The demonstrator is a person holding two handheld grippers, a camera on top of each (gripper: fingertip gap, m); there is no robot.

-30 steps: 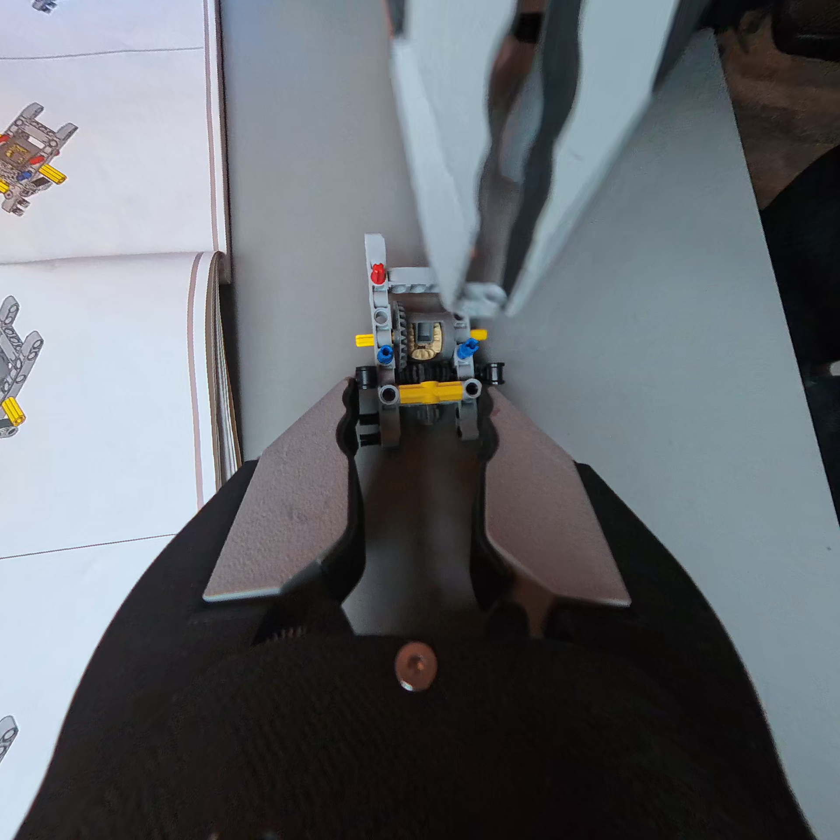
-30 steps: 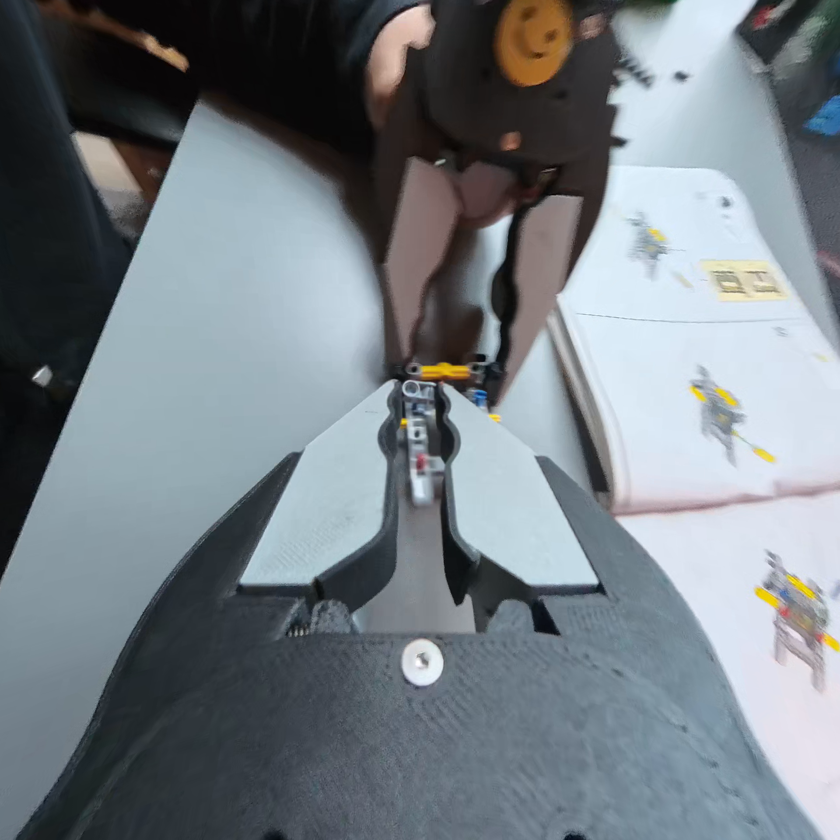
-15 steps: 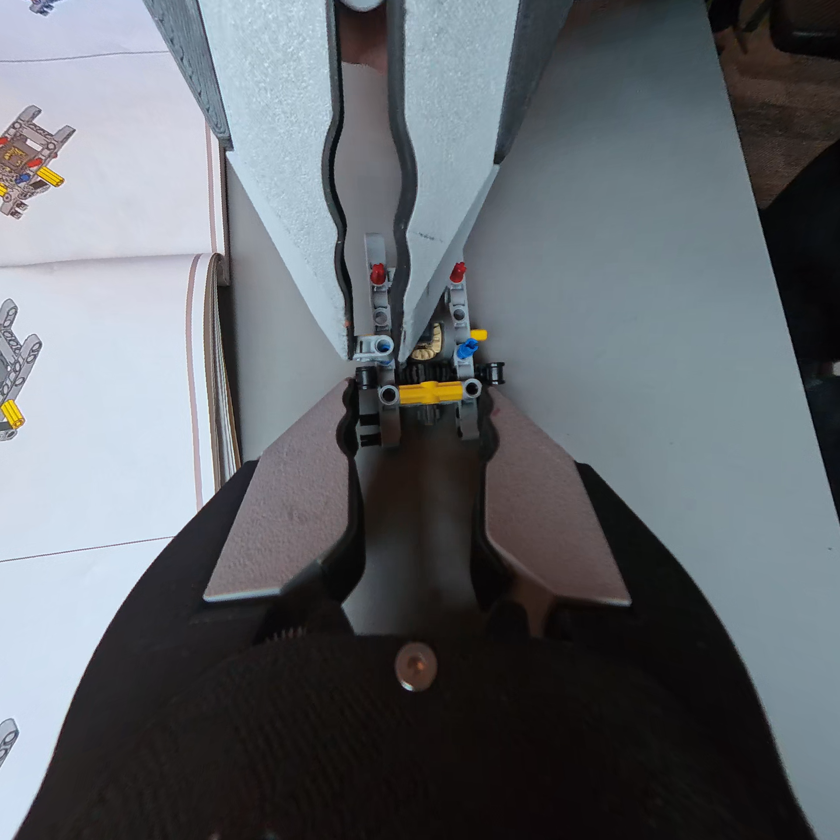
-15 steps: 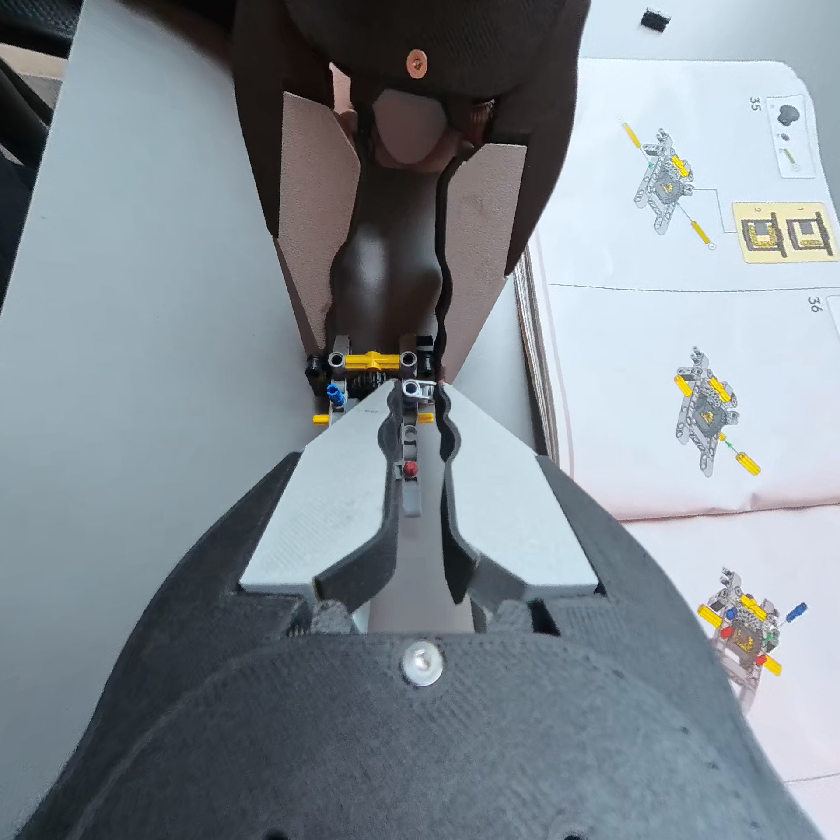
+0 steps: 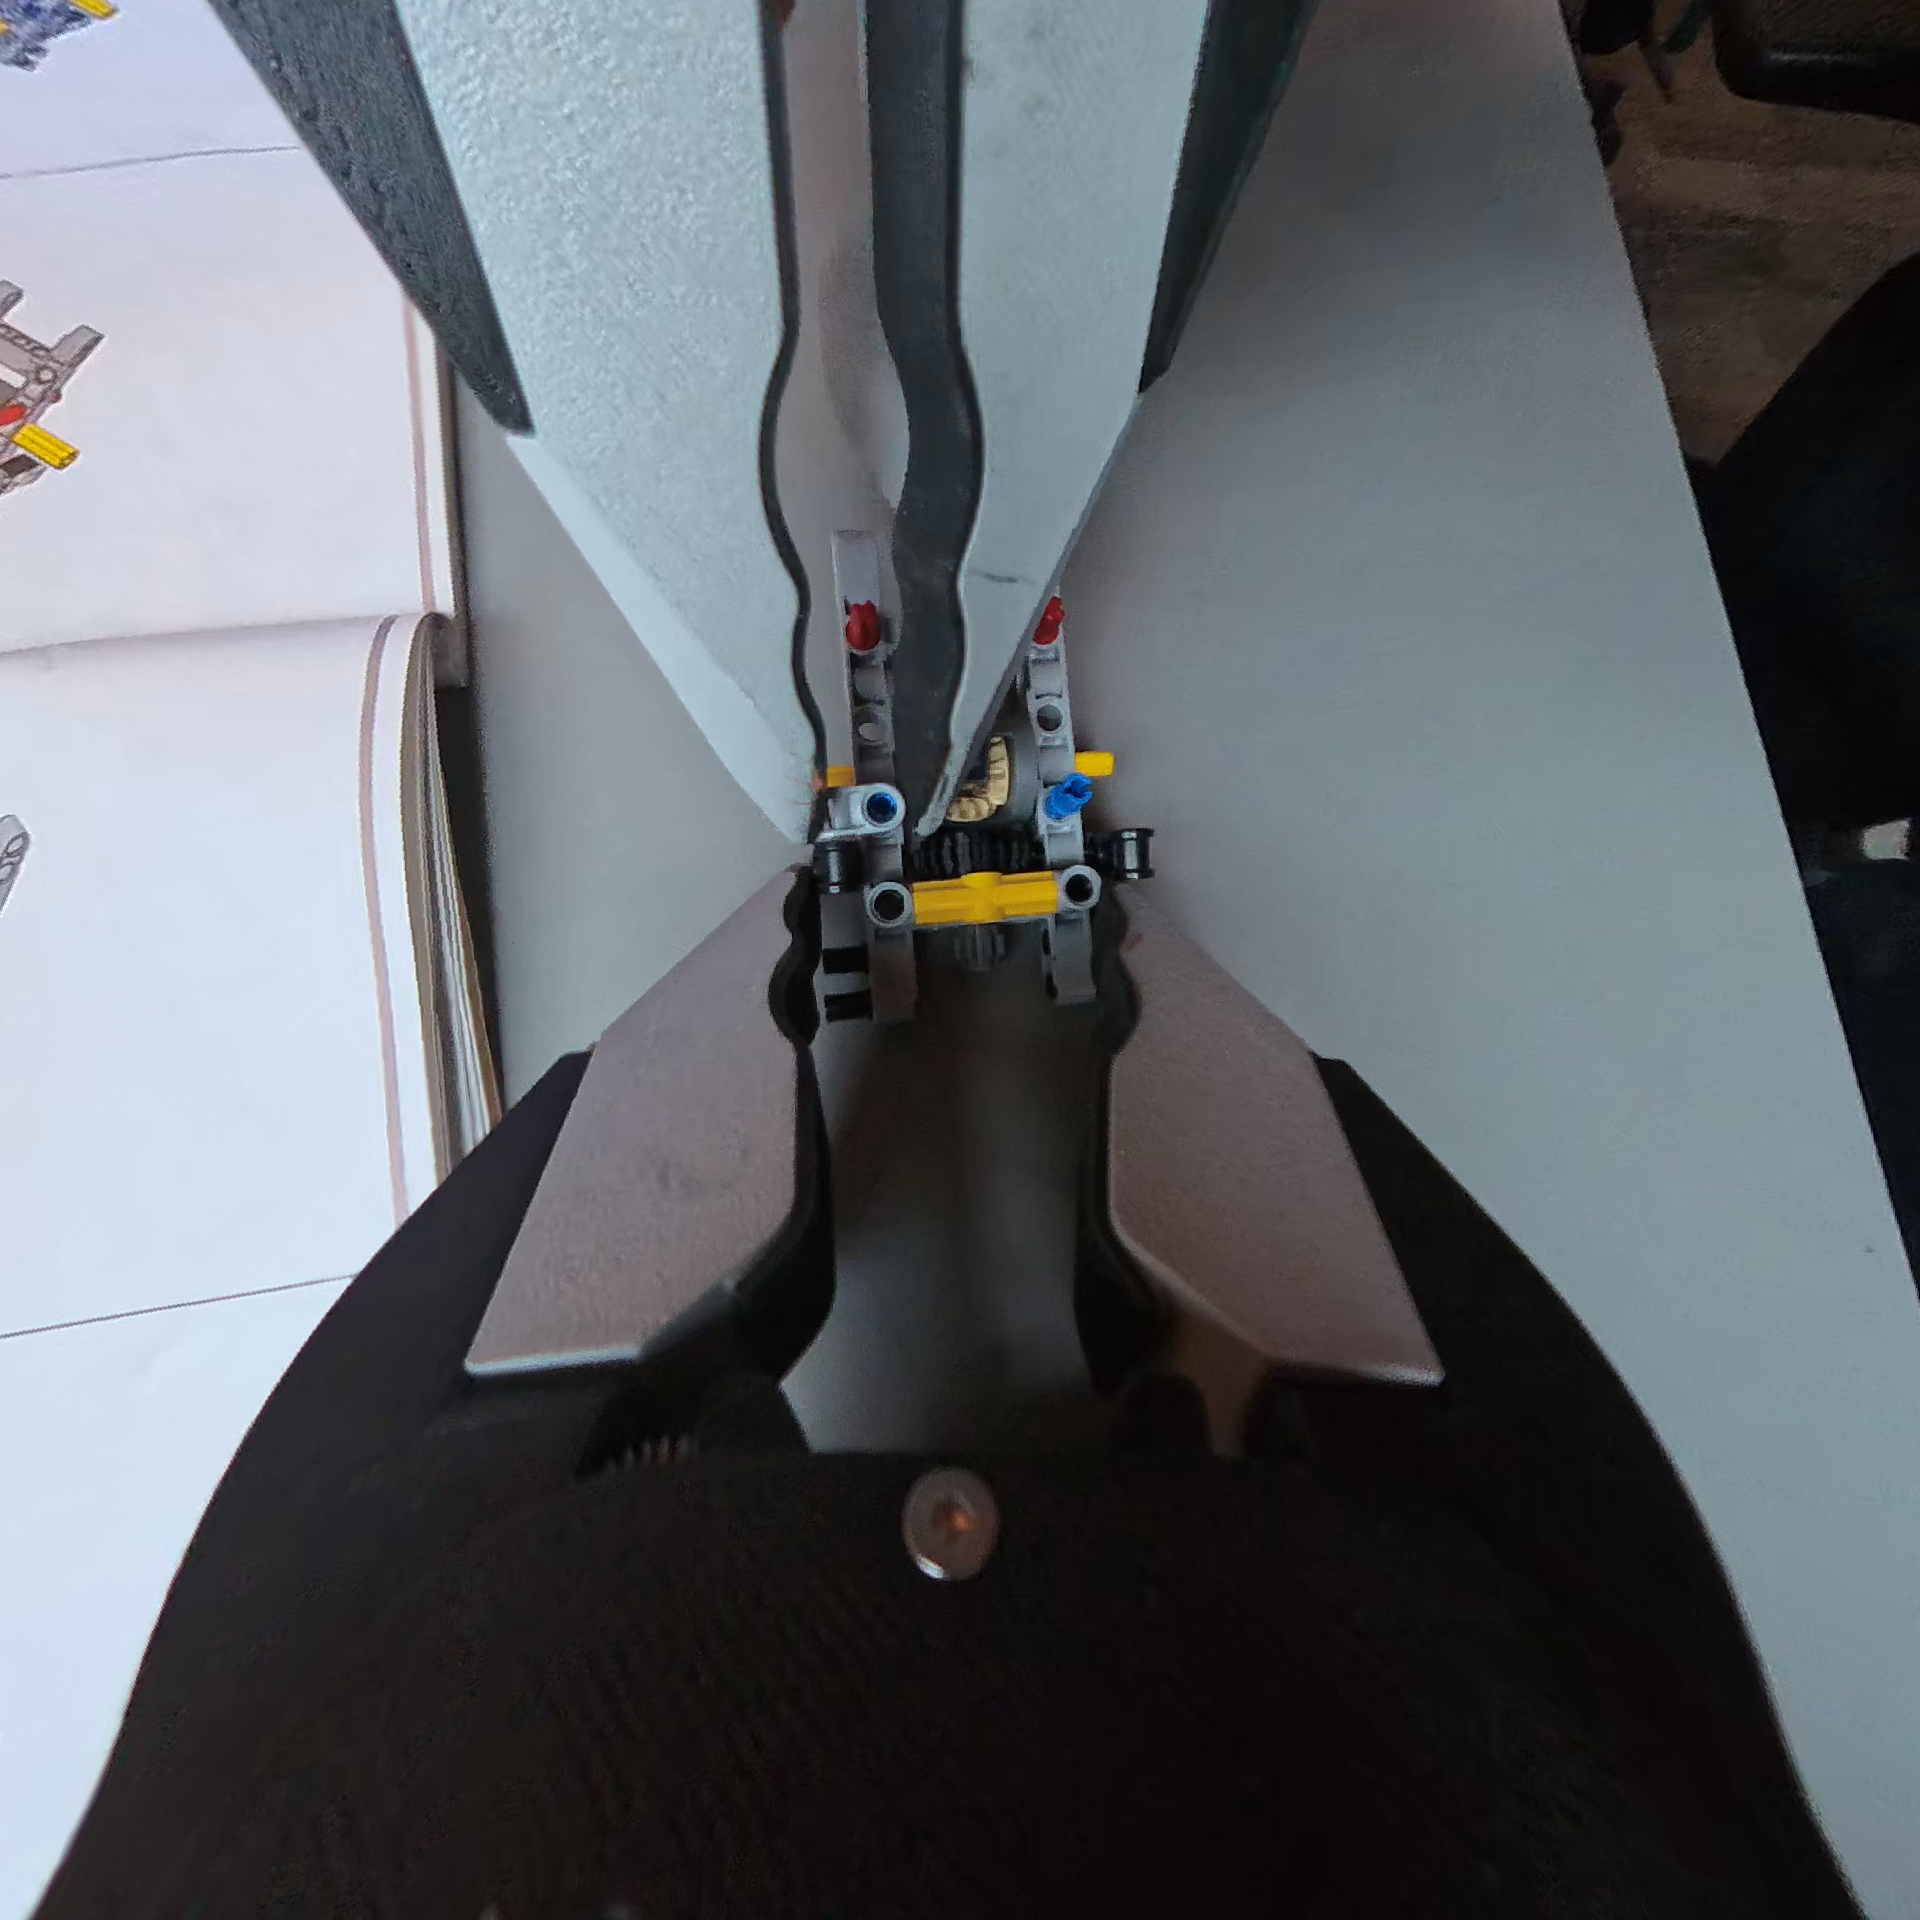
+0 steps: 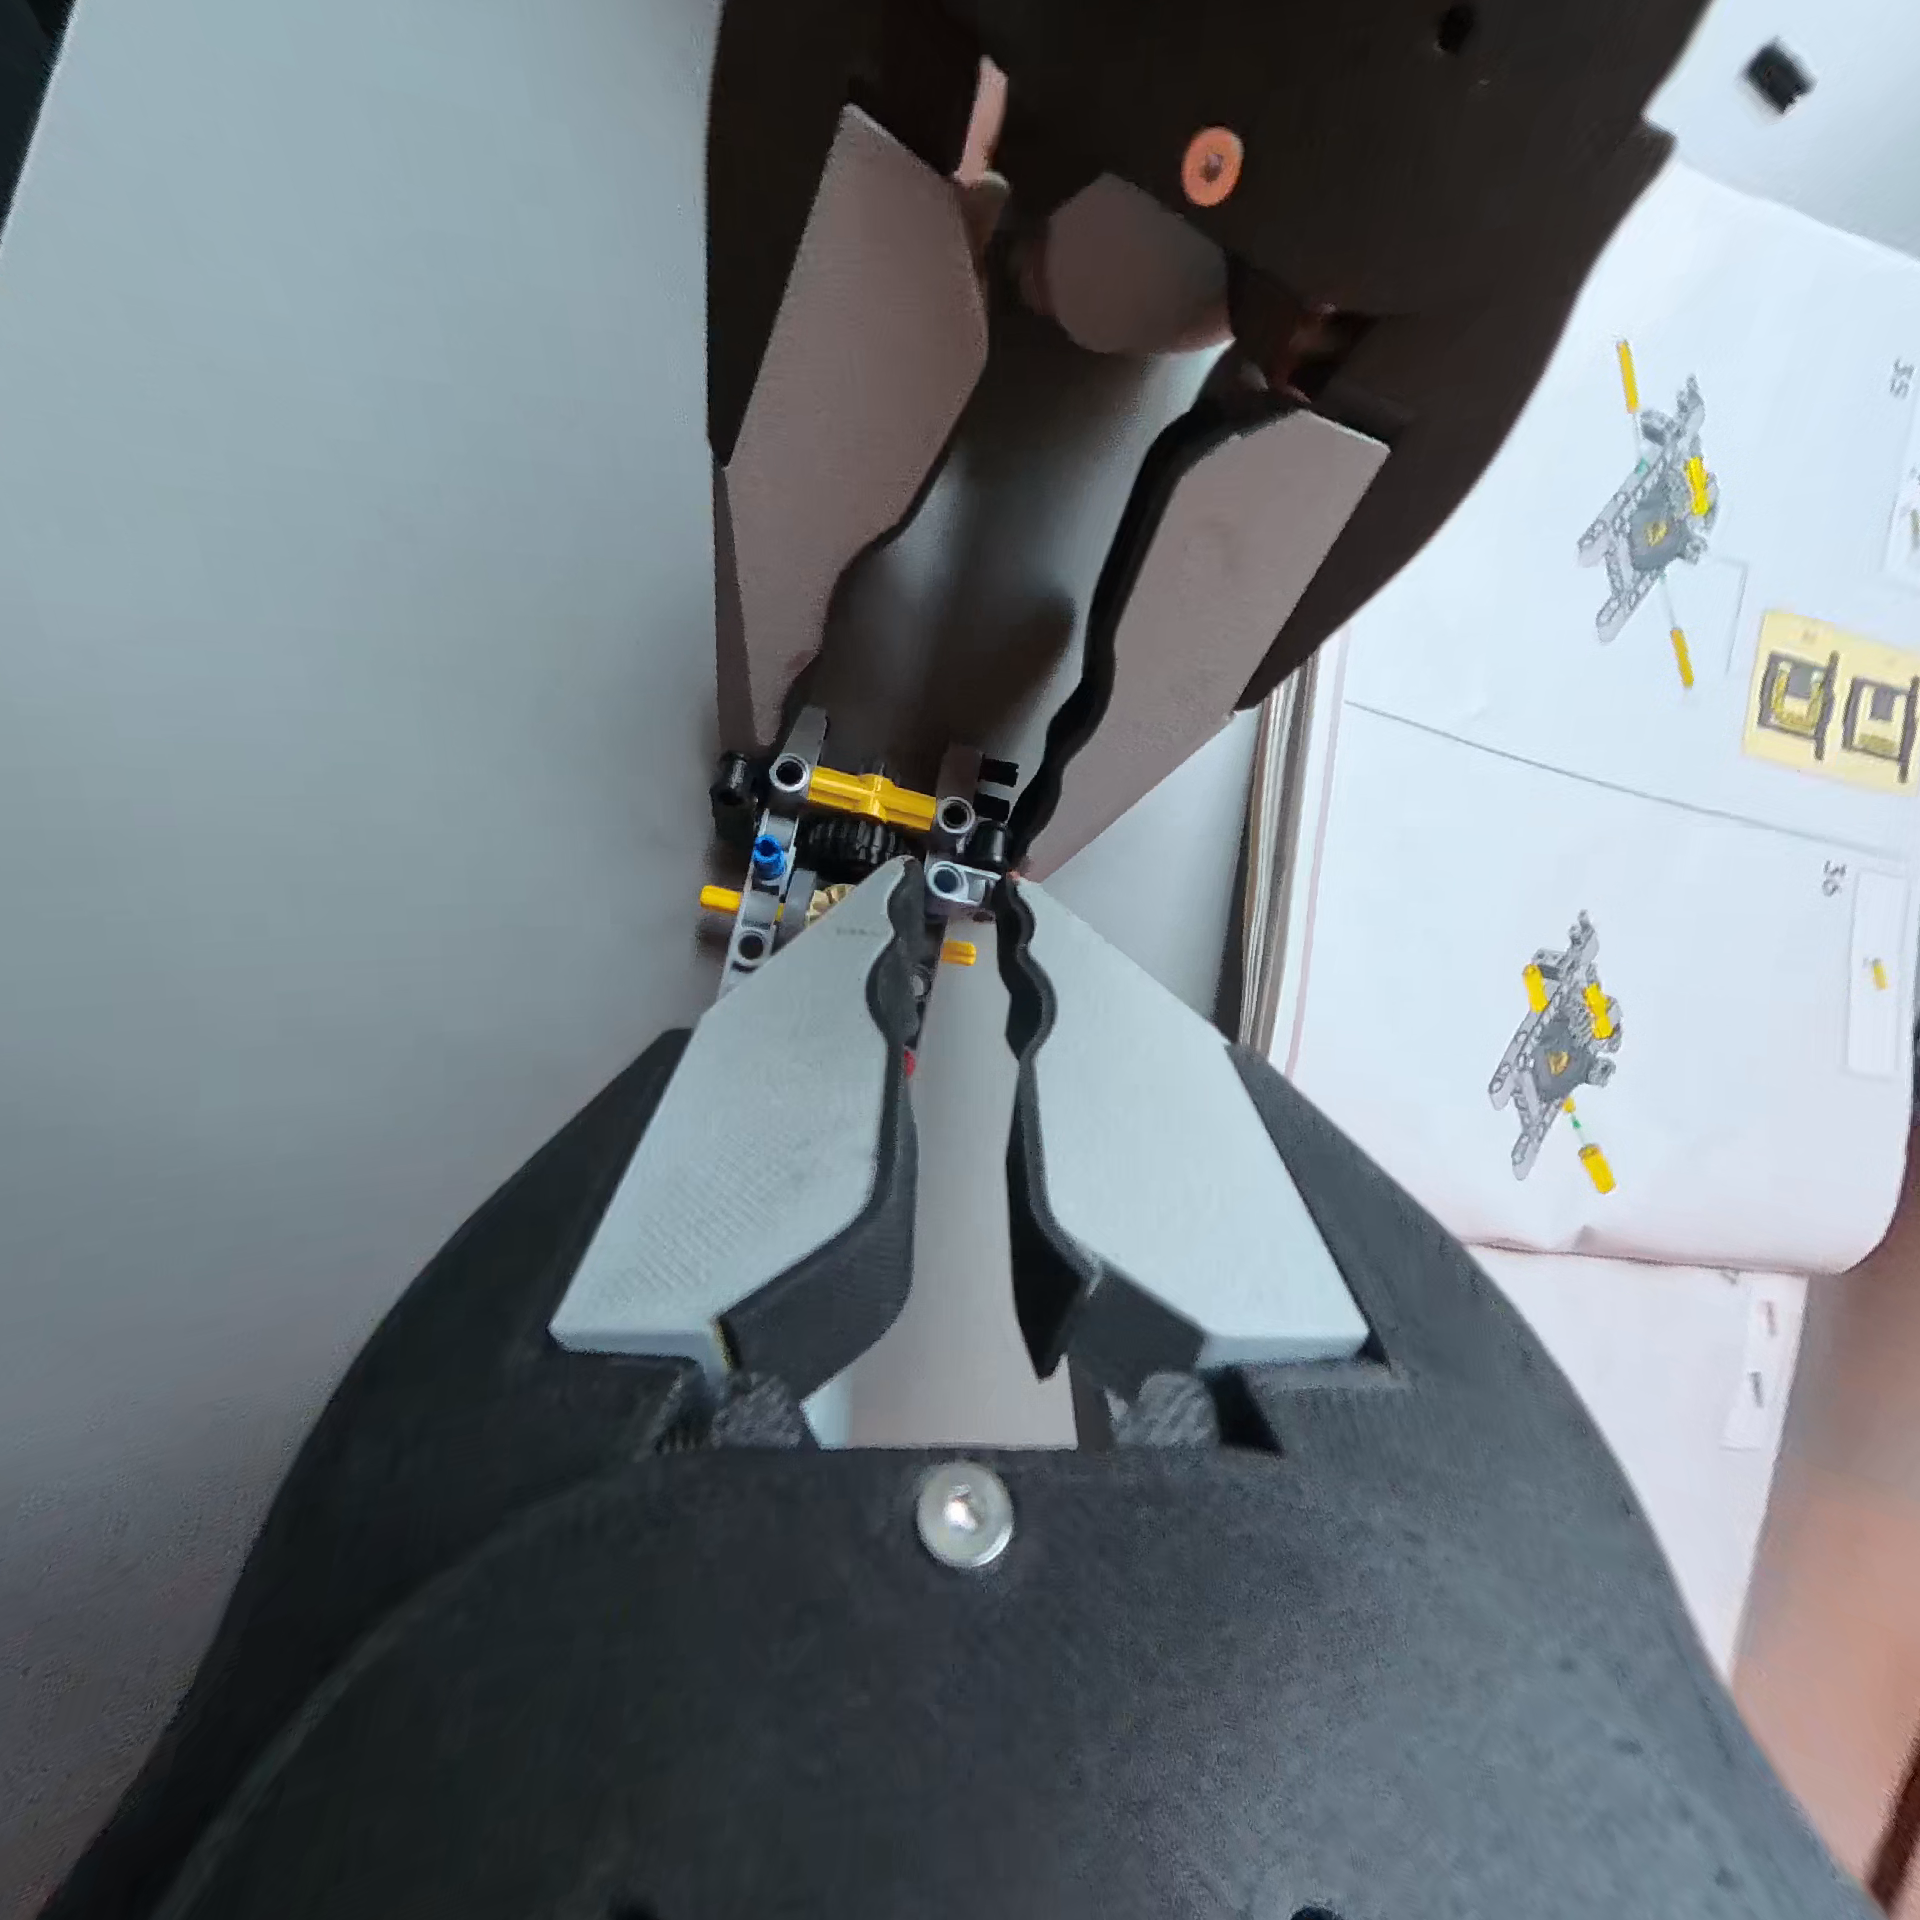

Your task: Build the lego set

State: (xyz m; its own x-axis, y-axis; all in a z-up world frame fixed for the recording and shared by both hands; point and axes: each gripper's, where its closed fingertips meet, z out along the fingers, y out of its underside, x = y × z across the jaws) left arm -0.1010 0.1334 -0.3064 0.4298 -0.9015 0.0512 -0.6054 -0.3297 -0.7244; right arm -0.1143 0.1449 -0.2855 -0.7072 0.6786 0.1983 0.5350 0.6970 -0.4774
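Left wrist view: left gripper (image 5: 961,935) is clamping the near end of the lego frame (image 5: 971,831), its two fingers pressing on the frame's outer sides. The frame is sitting on the grey table (image 5: 1403,727), its yellow crossbar (image 5: 984,896) lying just ahead of the fingertips, between the two grey side beams. Right gripper (image 5: 868,821) is reaching in from the far side. Its jaws are standing partly spread around the frame's left beam and a small grey connector (image 5: 868,810) with a blue pin, the dark pad of one finger lying against the beam's inner face; whether they are pinching it I cannot tell.

Right wrist view: right gripper (image 6: 951,883) is meeting the left gripper (image 6: 904,769) tip to tip over the frame (image 6: 831,831). Instruction booklet (image 6: 1558,987) is lying open just beside them.
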